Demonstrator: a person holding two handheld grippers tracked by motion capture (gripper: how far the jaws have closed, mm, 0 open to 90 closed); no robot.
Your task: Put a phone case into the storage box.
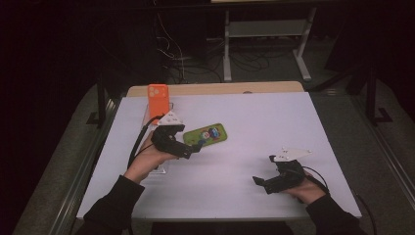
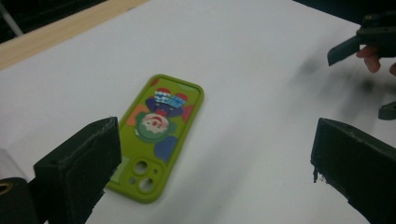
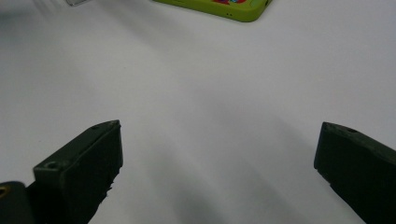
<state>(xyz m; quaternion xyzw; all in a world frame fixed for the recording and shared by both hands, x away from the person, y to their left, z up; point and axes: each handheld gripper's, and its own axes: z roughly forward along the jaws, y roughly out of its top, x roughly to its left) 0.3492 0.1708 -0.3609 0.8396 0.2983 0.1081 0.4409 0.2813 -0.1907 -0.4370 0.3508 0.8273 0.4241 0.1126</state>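
Left gripper view shows your left gripper spread wide and empty near the green phone case, likely light and bendy, so pinch its long edges.

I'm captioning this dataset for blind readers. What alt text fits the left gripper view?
A lime-green phone case with a colourful cartoon print lies flat on a white table, camera cutouts nearest the viewer, just ahead of the left gripper, whose two black jaws stand wide open. The right gripper and fingertips show at upper right.

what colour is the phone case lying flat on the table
Lime green with a colourful clown picture; the phone case shows best in the left gripper view.
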